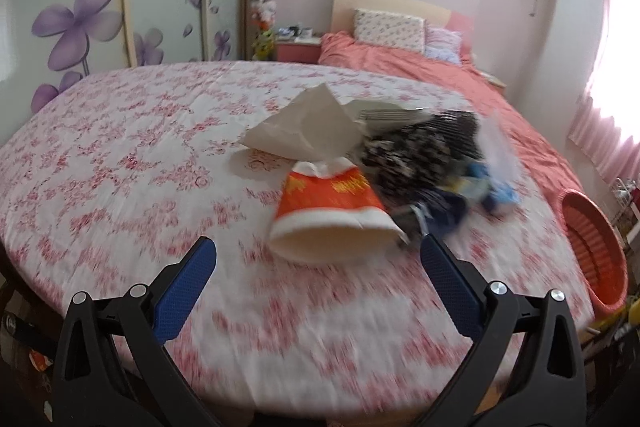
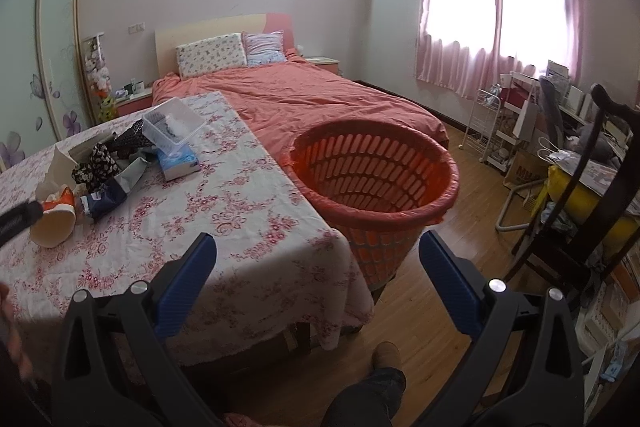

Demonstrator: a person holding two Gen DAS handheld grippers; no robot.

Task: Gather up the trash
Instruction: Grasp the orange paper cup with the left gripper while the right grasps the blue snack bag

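1. Your left hand-held gripper (image 1: 318,251) is spread wide with nothing in it, hovering low over the table (image 1: 120,155), and the left wrist view is pretty blurry.
2. Right in front of its tips lies a paper cup (image 1: 328,211) on its side: orange-red band, white rim, open mouth facing you.
3. Just behind the cup there's a crumpled white paper bag (image 1: 304,127), a dark speckled wrapper (image 1: 420,147) and some blue packaging (image 1: 496,187), all bunched together near the table's right half.
4. Your right hand-held gripper (image 2: 318,251) is open too, holding nothing, out past the table's near right corner above the wood floor (image 2: 440,307).
5. The orange basket (image 2: 400,219) sits right against the table's right edge, looks empty.
6. Loads of bare floral cloth on the left; the bed (image 2: 320,95) is behind.
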